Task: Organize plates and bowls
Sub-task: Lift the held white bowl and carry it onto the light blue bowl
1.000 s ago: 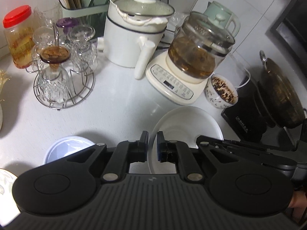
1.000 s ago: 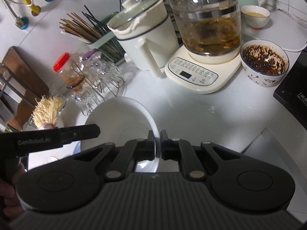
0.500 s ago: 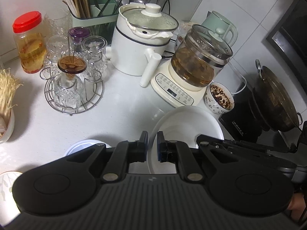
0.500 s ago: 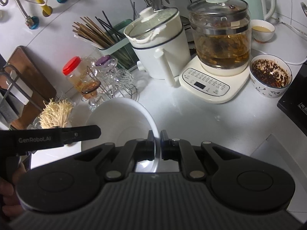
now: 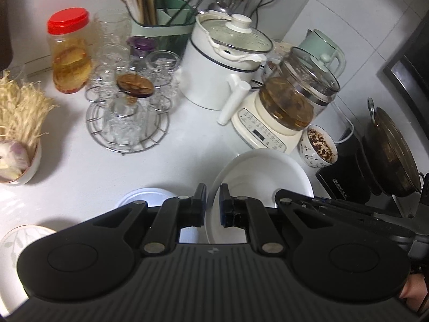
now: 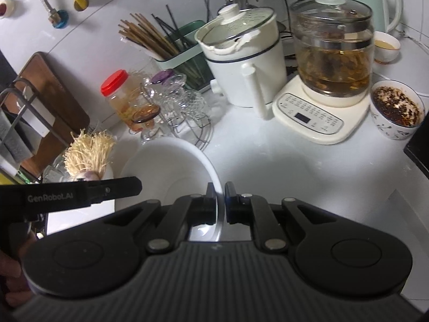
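While the large white bowl (image 5: 257, 182) is held up over the white countertop (image 5: 88, 169), its rim is pinched on both sides: the left gripper (image 5: 213, 204) is clamped on the edge at about 9 o'clock, the right gripper (image 6: 220, 204) on the opposite edge at about 3 o'clock, each with jaws narrowed to the rim's thickness. In the right wrist view the bowl (image 6: 166, 171) is seen tilted, with the left tool's black arm crossing at 9 o'clock. Under the left gripper, at 7 o'clock, a smaller white bowl (image 5: 146, 197) is seen on the counter, and a patterned plate (image 5: 16, 244) at the far 8 o'clock edge. Along the tiled wall (image 5: 356, 5) the counter is crowded: a red-lidded jar (image 5: 69, 53) at 10 o'clock, a wire rack of glasses (image 5: 128, 112) beside it, a white electric pot (image 5: 225, 64) at 12, a glass kettle (image 5: 292, 99) on its base at 1 o'clock, and a patterned cup (image 5: 319, 147) of dark flakes at 2. A dark wok (image 5: 388, 150) is set at 3 o'clock.
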The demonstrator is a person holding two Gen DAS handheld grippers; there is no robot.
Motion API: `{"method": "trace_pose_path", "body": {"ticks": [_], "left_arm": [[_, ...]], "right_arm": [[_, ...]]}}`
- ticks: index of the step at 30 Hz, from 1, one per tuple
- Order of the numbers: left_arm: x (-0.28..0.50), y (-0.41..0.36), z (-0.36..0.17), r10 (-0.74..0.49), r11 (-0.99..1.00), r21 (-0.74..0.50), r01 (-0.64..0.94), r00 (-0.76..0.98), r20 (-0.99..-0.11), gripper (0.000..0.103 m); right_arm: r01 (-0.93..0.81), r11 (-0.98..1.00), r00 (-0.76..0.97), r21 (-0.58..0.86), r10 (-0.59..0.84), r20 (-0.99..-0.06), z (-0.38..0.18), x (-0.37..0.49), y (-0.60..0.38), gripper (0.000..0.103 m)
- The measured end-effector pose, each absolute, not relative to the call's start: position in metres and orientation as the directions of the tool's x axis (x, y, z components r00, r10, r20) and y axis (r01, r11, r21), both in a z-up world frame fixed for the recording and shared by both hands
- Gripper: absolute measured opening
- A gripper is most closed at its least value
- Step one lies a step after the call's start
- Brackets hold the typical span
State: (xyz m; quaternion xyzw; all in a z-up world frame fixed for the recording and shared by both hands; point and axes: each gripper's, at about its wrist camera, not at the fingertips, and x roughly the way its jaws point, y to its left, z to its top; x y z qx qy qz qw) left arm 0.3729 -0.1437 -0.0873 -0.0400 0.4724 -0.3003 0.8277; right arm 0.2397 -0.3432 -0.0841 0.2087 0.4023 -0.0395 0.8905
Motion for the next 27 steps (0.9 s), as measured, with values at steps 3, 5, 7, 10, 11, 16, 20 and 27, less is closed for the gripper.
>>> {"method": "trace_pose_path", "body": {"ticks": [3, 5, 7, 10, 11, 16, 20, 27], "left_arm": [[0.375, -0.130, -0.089, -0.528, 0.828, -0.358, 0.431, 0.387, -0.756, 0.010], [0.377, -0.122, -0.090, -0.524, 0.835, -0.364, 0.413, 0.395, -0.755, 0.010], [0.379, -0.115, -0.090, -0.517, 0.842, -0.366, 0.396, 0.403, -0.755, 0.010], [0.383, -0.107, -0.094, -0.505, 0.853, -0.366, 0.372, 0.412, -0.758, 0.010], [0.384, -0.106, -0.095, -0.496, 0.859, -0.359, 0.365, 0.417, -0.761, 0.010], [0.387, -0.107, -0.106, -0.452, 0.880, -0.310, 0.361, 0.433, -0.780, 0.011], [0.393, -0.100, -0.123, -0.445, 0.888, -0.332, 0.318, 0.417, -0.792, 0.011], [0.397, -0.088, -0.149, -0.388, 0.919, -0.312, 0.242, 0.408, -0.826, 0.011]], "right_arm": [[0.209, 0.920, 0.672, 0.332, 0.112, -0.732, -0.084, 0.246, -0.333, 0.010], [0.192, 0.923, 0.668, 0.333, 0.126, -0.733, -0.085, 0.251, -0.328, 0.011], [0.177, 0.927, 0.665, 0.331, 0.136, -0.735, -0.085, 0.256, -0.321, 0.011], [0.158, 0.931, 0.657, 0.328, 0.148, -0.739, -0.087, 0.265, -0.314, 0.011], [0.154, 0.932, 0.654, 0.328, 0.152, -0.741, -0.089, 0.267, -0.312, 0.011], [0.153, 0.935, 0.618, 0.321, 0.163, -0.769, -0.102, 0.280, -0.305, 0.011], [0.144, 0.940, 0.585, 0.310, 0.172, -0.793, -0.113, 0.289, -0.301, 0.011], [0.117, 0.943, 0.523, 0.312, 0.209, -0.826, -0.136, 0.308, -0.289, 0.012]]}}
